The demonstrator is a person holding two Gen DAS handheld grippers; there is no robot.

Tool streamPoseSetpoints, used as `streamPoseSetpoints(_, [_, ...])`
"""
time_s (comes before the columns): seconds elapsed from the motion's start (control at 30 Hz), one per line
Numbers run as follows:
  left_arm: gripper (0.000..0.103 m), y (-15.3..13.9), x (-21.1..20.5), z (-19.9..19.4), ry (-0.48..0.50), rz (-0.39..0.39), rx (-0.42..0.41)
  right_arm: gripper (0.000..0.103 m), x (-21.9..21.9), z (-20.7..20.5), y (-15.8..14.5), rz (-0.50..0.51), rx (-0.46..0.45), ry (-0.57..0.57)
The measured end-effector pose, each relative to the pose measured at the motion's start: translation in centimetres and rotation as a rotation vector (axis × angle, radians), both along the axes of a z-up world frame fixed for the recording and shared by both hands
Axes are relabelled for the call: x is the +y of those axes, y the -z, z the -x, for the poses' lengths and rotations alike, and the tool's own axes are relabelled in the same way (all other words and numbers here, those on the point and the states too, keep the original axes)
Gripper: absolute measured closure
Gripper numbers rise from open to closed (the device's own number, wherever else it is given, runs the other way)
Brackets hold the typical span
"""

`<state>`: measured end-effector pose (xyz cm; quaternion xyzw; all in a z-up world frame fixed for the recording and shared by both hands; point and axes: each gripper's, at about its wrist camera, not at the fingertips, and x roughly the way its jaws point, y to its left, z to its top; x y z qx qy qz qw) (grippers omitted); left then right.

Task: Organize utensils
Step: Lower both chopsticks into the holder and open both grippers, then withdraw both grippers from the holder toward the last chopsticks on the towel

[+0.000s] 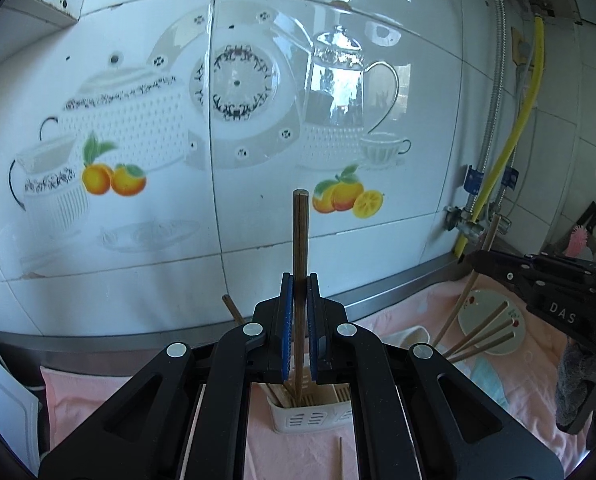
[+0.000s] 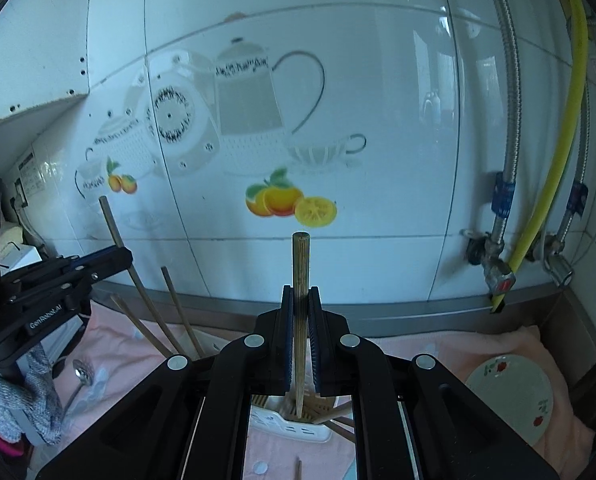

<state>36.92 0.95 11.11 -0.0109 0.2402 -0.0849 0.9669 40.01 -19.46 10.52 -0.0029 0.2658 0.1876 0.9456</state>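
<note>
Left gripper (image 1: 300, 280) clamps dark chopstick (image 1: 300, 232) upright between blue pads, lower tip inside white holder (image 1: 298, 420) directly below, on pink cloth (image 1: 402, 320). Right gripper (image 2: 300, 292) clamps pale chopstick (image 2: 300, 264) upright, tip also in holder (image 2: 281, 428). More chopsticks (image 2: 177, 312) lean in holder. Plate (image 2: 510, 396) toward cloth's right edge; spoon (image 2: 82, 372) toward left.

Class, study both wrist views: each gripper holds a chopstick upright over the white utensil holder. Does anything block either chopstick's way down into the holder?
Nothing visible blocks either. The left gripper holds its chopstick with the tip at the white holder; the right gripper does likewise with its chopstick. Other chopsticks already lean inside, crowding but not closing the opening.
</note>
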Motion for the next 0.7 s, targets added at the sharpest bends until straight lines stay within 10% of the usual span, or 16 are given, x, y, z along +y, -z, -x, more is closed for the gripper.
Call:
streamPoseSetpoints(0.43, [0.096, 0.4, 0.6, 0.2, -0.004, 0.011, 0.025, 0.095, 0.0, 0.2, 0.8, 0.023, 0.013, -0.001])
streamPoseSetpoints(0.7, [0.065, -0.4, 1.2, 2.7, -0.015, 0.019, 0.002, 0.064, -0.4, 2.8, -0.5, 0.057, -0.039, 0.008])
